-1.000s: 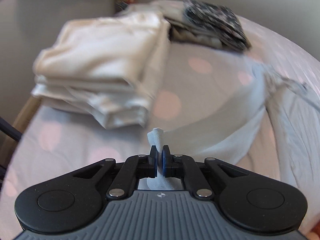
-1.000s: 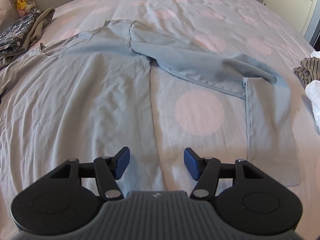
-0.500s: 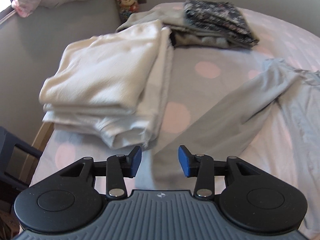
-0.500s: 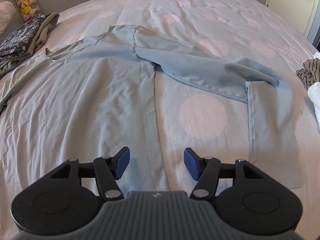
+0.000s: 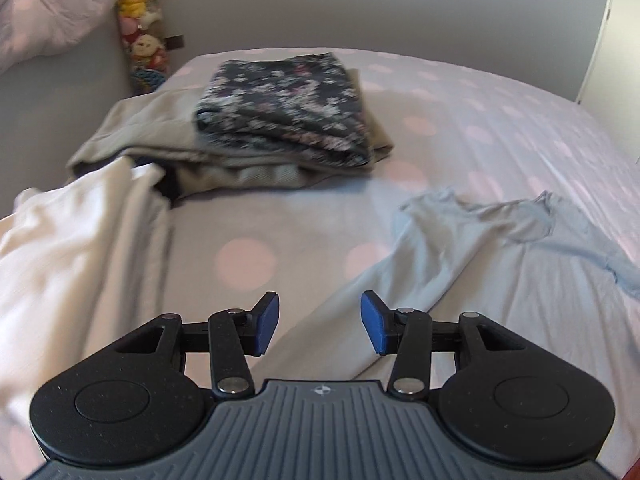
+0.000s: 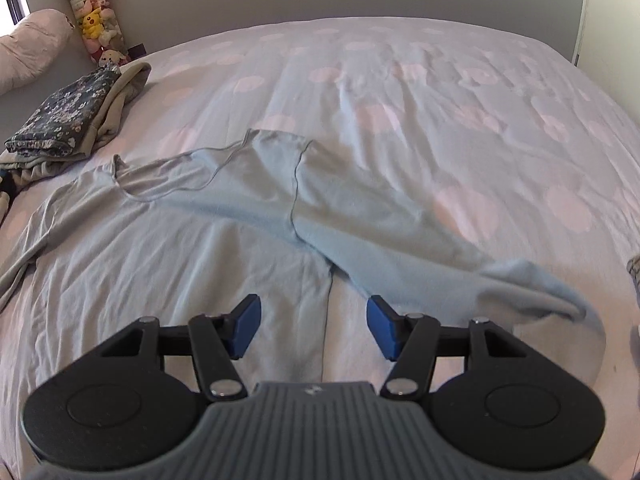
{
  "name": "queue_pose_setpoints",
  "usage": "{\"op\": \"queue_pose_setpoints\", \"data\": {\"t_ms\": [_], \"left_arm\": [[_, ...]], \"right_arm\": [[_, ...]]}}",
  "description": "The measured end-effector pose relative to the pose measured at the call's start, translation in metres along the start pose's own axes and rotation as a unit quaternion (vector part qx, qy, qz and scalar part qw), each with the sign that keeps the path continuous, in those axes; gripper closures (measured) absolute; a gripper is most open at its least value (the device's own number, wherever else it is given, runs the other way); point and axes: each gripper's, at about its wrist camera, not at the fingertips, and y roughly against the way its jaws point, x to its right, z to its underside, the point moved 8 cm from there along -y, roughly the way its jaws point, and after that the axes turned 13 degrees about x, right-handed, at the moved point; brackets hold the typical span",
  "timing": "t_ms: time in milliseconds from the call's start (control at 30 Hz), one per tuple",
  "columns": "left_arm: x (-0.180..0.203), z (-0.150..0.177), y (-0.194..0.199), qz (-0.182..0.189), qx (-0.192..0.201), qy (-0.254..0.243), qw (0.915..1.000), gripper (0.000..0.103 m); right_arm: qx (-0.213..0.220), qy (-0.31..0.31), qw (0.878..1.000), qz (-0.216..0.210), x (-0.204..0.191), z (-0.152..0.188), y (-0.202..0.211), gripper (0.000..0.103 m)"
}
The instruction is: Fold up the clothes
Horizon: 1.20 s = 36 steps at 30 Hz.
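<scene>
With your left gripper (image 5: 318, 322) opening and right gripper (image 6: 314, 326) wide — both empty — pinch the limp, light blue shirt (image 6: 180, 240) at its sleeve cuff.

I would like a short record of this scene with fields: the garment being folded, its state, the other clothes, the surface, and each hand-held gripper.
garment: light blue long-sleeved shirt
state: spread flat, both sleeves out, not yet folded
folded clothes: dark floral garment on a beige one; cream stack beside them
surface: bed sheet with pink dots
left hand-held gripper: jaws opening, nothing between them
right hand-held gripper: open, empty, above the shirt
</scene>
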Motion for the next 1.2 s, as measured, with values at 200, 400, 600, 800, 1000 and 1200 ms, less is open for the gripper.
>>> {"op": "queue_pose_setpoints", "data": {"t_ms": [200, 400, 600, 800, 1000, 1200], "left_arm": [[0.027, -0.014, -0.076, 0.031, -0.015, 0.021, 0.9992, 0.057], [0.046, -0.014, -0.145, 0.053, -0.039, 0.035, 0.9972, 0.057], [0.058, -0.004, -0.191, 0.069, -0.055, 0.035, 0.9955, 0.058], [0.062, 0.010, -0.203, 0.083, -0.056, 0.043, 0.9940, 0.072], [0.074, 0.007, -0.191, 0.088, -0.036, 0.031, 0.9950, 0.101], [0.075, -0.033, -0.167, 0.064, 0.019, 0.002, 0.9978, 0.102]], "right_arm": [[0.002, 0.025, 1.000, -0.007, 0.005, -0.042, -0.051, 0.041], [0.000, 0.050, 0.999, -0.013, 0.004, -0.070, -0.114, 0.042], [-0.003, 0.037, 0.999, -0.018, 0.010, -0.088, -0.172, 0.052], [-0.017, 0.009, 0.999, -0.038, 0.009, -0.081, -0.204, 0.059], [-0.005, 0.032, 0.998, -0.046, -0.008, -0.077, -0.196, 0.095], [0.060, 0.076, 0.995, -0.009, -0.016, -0.118, -0.161, 0.096]]}}
